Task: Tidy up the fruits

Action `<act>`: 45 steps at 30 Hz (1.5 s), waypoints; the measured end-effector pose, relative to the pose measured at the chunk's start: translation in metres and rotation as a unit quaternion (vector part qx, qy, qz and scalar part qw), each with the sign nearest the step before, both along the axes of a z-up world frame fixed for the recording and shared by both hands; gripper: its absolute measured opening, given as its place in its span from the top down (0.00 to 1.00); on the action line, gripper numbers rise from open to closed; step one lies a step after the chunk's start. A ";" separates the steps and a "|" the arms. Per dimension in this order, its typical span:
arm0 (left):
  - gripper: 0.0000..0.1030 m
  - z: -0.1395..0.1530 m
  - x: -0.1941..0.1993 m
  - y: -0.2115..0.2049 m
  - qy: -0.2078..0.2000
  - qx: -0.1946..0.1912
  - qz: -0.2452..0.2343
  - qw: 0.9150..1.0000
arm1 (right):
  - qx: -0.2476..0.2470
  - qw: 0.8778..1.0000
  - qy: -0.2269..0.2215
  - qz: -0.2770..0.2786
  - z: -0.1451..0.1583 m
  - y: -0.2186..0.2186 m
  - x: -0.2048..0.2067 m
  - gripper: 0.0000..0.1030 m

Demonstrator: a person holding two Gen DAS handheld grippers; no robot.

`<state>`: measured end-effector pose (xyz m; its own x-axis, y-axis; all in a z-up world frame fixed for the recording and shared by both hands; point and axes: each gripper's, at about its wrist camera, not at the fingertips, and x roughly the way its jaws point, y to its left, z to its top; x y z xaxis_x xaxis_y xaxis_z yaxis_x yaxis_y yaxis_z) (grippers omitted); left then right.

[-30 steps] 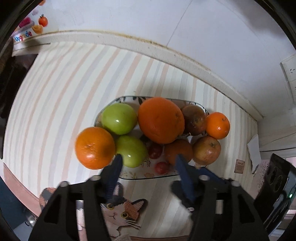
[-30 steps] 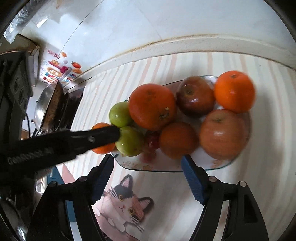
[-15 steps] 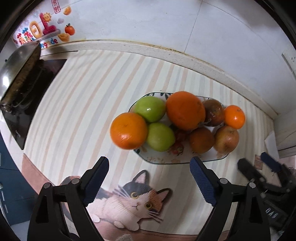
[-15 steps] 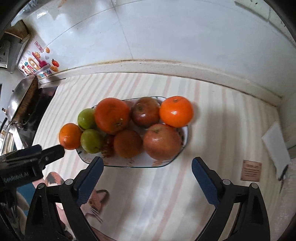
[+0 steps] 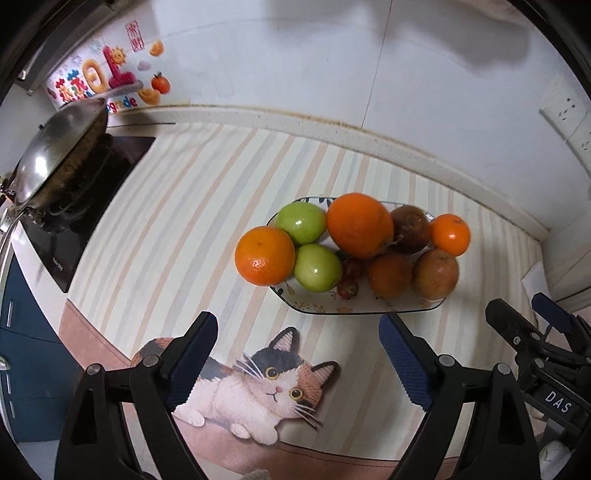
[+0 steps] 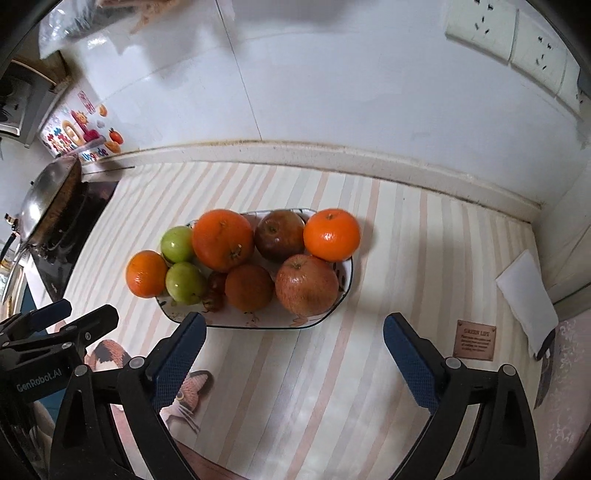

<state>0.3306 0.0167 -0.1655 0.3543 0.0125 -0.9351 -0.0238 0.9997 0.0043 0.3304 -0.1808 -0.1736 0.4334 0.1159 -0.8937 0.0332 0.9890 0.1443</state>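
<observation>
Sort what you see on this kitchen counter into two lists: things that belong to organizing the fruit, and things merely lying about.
Belongs to the job:
plate
oranges
green apples
red apples
left gripper, open
right gripper, open

Just lying about:
wok
stove
cat mat
white cloth
wall stickers
wall sockets

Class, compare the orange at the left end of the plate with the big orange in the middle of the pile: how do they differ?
The left-end orange looks smaller than the big orange. The left-end orange overhangs the plate rim, while the big orange rides high, propped on other fruit. The left-end orange is lighter orange; the big orange is deeper and redder. Both are round and touch a green apple.
</observation>
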 end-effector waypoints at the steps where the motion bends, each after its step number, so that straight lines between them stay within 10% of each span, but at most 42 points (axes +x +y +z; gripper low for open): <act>1: 0.13 0.006 -0.004 -0.001 -0.006 0.001 0.002 1.000 | 0.001 1.000 -0.003 0.002 0.004 -0.001 -0.002 0.04; 29: 0.13 0.144 -0.198 -0.003 -0.146 -0.007 -0.014 0.989 | -0.017 0.989 -0.145 0.018 0.178 0.009 -0.224 0.01; 45: 0.13 0.171 -0.258 -0.002 -0.183 -0.005 -0.017 0.983 | -0.007 0.984 -0.180 0.009 0.217 0.013 -0.294 0.01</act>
